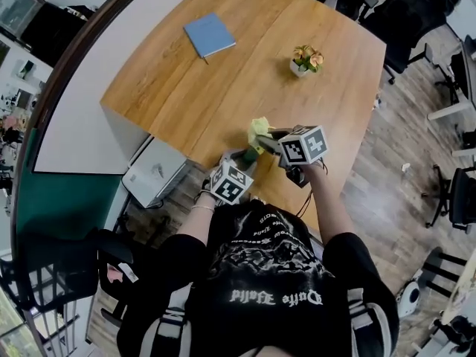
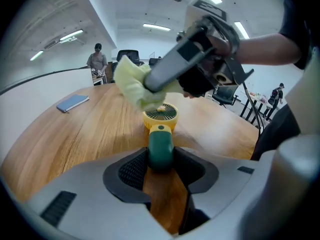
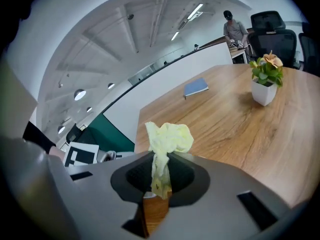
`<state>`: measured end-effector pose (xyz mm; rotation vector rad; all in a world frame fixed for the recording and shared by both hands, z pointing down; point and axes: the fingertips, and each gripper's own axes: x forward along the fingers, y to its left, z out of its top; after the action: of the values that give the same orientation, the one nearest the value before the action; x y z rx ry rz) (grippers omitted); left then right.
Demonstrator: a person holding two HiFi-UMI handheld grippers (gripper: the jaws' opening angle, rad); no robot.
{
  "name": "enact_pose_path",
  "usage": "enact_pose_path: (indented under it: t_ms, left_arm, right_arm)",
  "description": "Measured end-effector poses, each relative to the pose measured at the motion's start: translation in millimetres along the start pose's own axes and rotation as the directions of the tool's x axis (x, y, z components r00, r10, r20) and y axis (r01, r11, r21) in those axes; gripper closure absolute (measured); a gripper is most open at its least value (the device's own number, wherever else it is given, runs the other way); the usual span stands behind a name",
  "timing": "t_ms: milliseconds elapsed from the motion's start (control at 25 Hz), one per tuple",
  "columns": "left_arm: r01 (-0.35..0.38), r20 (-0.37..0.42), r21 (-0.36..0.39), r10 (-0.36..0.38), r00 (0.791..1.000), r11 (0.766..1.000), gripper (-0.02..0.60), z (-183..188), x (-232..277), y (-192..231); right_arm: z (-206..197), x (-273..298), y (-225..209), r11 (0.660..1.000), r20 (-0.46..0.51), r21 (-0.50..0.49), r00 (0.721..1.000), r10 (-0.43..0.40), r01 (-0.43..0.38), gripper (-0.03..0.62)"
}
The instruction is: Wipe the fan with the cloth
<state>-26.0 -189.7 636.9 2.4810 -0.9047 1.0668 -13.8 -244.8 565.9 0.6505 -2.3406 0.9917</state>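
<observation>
A small hand fan with a green handle (image 2: pixel 160 148) and a round yellow head (image 2: pixel 160 115) is clamped by its handle in my left gripper (image 2: pixel 161 160), head pointing away over the wooden table (image 2: pixel 75 139). My right gripper (image 3: pixel 159 176) is shut on a crumpled pale yellow cloth (image 3: pixel 167 139). In the left gripper view the cloth (image 2: pixel 131 84) hangs just above the fan head, touching its top rim. From the head view both grippers sit at the table's near edge, the left gripper (image 1: pixel 242 162) beside the right gripper (image 1: pixel 264 136), with the cloth (image 1: pixel 258 128) sticking out in front.
A blue notebook (image 1: pixel 209 35) lies at the far left of the table and a small potted flower (image 1: pixel 306 60) stands at the far right. A white box (image 1: pixel 152 173) sits on the floor below the table edge. Office chairs (image 1: pixel 401 13) stand beyond. A person (image 2: pixel 97 60) stands far off.
</observation>
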Motion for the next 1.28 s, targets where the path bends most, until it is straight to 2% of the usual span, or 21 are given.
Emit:
enact_pose_path:
  t_ms: [80, 160, 240, 320, 440, 520, 680, 760, 920, 1080, 1280]
  left_arm:
    - [-0.005, 0.003, 0.057, 0.005, 1.0, 0.998, 0.393, 4, 0, -8]
    - [-0.021, 0.002, 0.11, 0.021, 1.0, 0.994, 0.394, 6, 1, -13]
    - [-0.037, -0.007, 0.144, 0.039, 0.999, 0.989, 0.394, 5, 2, -16]
    - [-0.042, -0.021, 0.137, 0.045, 0.999, 0.99, 0.394, 0, 3, -17]
    - [-0.046, -0.019, 0.093, 0.048, 0.999, 0.995, 0.394, -1, 3, -16]
    - [-0.048, -0.016, 0.084, 0.05, 0.999, 0.995, 0.394, -1, 3, -15]
    - [-0.042, -0.003, 0.037, 0.042, 0.999, 0.998, 0.396, -3, 2, -14]
    - [-0.041, 0.002, 0.034, 0.041, 0.999, 0.999, 0.396, -3, 1, -13]
    - [-0.039, 0.003, 0.031, 0.039, 0.999, 0.999, 0.396, -4, 1, -13]
    - [-0.037, 0.005, 0.027, 0.037, 0.999, 0.999, 0.396, -3, 2, -12]
    - [-0.031, 0.005, 0.019, 0.031, 1.0, 0.999, 0.396, -3, 1, -12]
  right_arm:
    - [8, 2, 1, 1.0, -0.063, -0.018, 0.998, -0.009, 0.008, 0.528]
    - [-1, 14, 4, 0.999, -0.208, -0.041, 0.978, -0.028, 0.02, 0.528]
    - [-25, 30, 6, 0.998, -0.371, -0.054, 0.928, -0.042, 0.023, 0.528]
    - [-43, 42, 5, 0.998, -0.461, -0.058, 0.886, -0.059, 0.037, 0.528]
    - [-44, 49, 4, 0.997, -0.505, -0.042, 0.86, -0.075, 0.062, 0.528]
    - [-42, 51, 1, 0.995, -0.532, -0.073, 0.841, -0.101, 0.074, 0.528]
    - [-36, 50, -11, 0.96, -0.559, -0.253, 0.791, -0.246, 0.12, 0.53]
    - [-29, 47, -19, 0.944, -0.558, -0.3, 0.777, -0.291, 0.139, 0.529]
    - [-24, 44, -26, 0.957, -0.552, -0.252, 0.79, -0.265, 0.144, 0.528]
    - [-10, 38, -41, 0.959, -0.508, -0.216, 0.818, -0.271, 0.184, 0.528]
    - [-1, 29, -63, 0.97, -0.457, -0.111, 0.855, -0.244, 0.217, 0.528]
